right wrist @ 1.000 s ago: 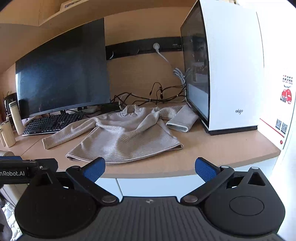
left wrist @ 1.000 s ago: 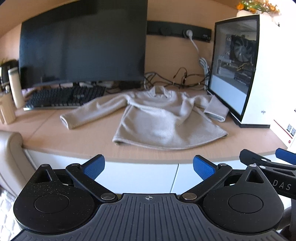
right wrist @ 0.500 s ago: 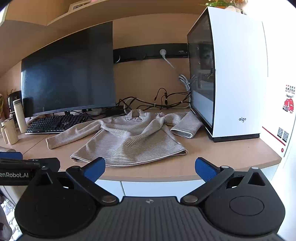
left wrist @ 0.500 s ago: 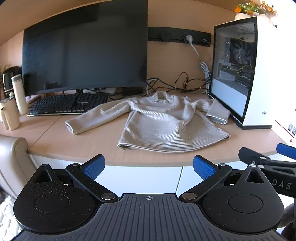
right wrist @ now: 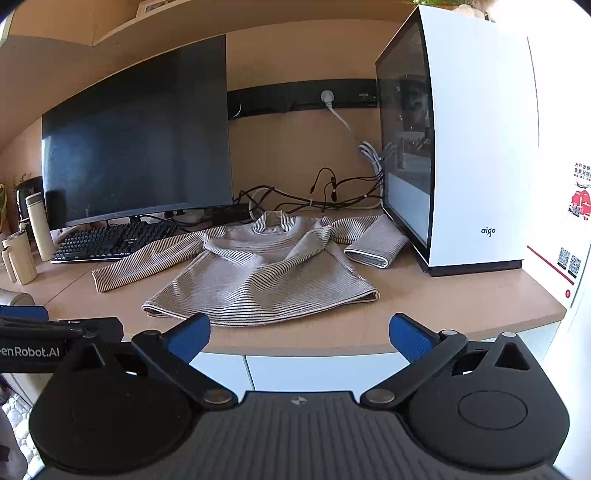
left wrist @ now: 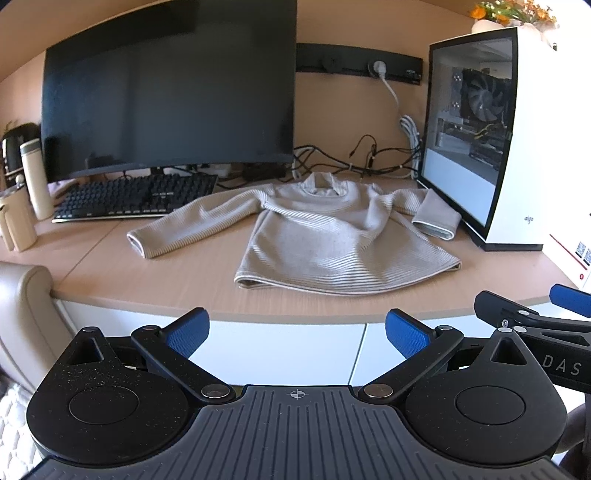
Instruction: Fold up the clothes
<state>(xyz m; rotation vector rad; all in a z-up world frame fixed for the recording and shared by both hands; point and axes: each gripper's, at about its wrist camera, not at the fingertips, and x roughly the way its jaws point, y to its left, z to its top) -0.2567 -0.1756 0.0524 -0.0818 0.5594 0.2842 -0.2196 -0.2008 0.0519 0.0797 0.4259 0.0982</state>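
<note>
Pre-fold stage: sweater flat on desk, untouched. Left gripper and right gripper spread wide, empty. Next, probably grab the long sleeve.

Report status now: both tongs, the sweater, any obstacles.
Left tongs open, right tongs open, both short of desk. Sweater flat, unfolded. PC case against its bent sleeve.

A home office or study: a wooden desk built against a panelled wall carries a dark monitor, keyboard, glass-sided PC tower and tangled cables, with flasks at one end and flowers atop the tower.
</note>
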